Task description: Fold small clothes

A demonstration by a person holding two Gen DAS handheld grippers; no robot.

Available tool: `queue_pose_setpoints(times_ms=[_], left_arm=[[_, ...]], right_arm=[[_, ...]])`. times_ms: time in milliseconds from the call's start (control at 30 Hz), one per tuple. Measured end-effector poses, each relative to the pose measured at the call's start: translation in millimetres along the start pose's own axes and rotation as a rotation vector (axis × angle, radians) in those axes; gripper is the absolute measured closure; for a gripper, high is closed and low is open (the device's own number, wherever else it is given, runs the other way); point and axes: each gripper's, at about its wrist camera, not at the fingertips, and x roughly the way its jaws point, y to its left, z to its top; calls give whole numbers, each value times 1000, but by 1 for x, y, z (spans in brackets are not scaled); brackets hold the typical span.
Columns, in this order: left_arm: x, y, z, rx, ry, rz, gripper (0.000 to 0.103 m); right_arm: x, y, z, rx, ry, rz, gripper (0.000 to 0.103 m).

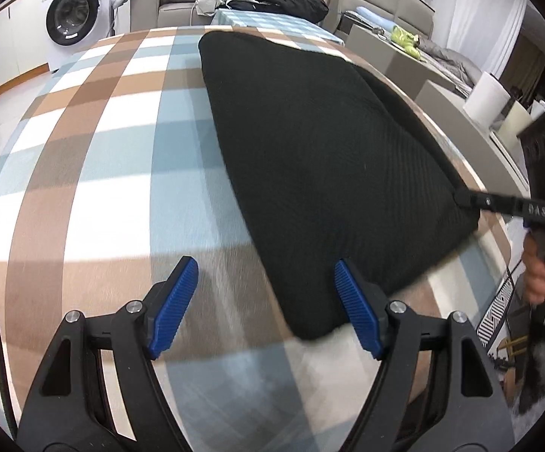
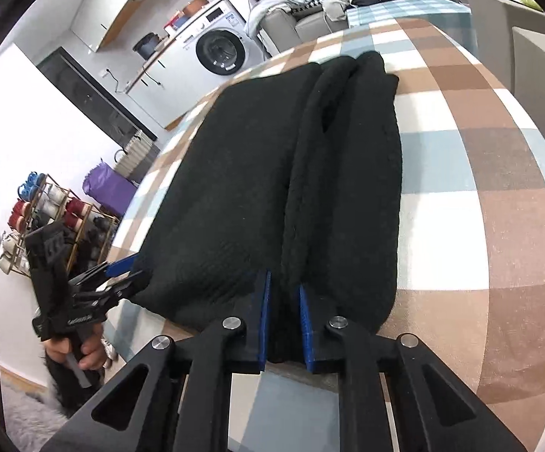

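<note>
Right gripper (image 2: pixel 283 293) clamped on black garment (image 2: pixel 272 188) edge, frame btm ctr; left gripper (image 1: pixel 266 293) wide open, holding nothing, over checked cloth (image 1: pixel 103 150).

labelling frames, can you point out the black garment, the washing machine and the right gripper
black garment (image 1: pixel 310 158): left wrist view, middle of the folded top panel.
washing machine (image 1: pixel 70 15): left wrist view, round door glass.
right gripper (image 2: pixel 284 312): right wrist view, between the blue pads clamped on the garment's edge.

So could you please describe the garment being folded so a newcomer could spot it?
Find the checked tablecloth. On it lies a black knitted garment, the right gripper pinching its near edge. It is the only clothing on that cloth.
</note>
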Motion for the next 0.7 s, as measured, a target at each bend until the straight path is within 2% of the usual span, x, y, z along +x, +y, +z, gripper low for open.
queue_pose_setpoints(times_ms=[100,267,500,700], left_arm=[[-7,-1,-5,8,-4,4,30],[-11,-11,4,11,-30,-24,30],[5,-28,-2,94,22,-37,30],[1,-18,4,54,5,-64,30]], right_arm=[[1,2,2,-10,2,-1,86],[-3,-1,-1,6,-10,14,79],[-8,-2,-12,-18,8,3,78],[-4,-8,15,-17,-27,33,64]])
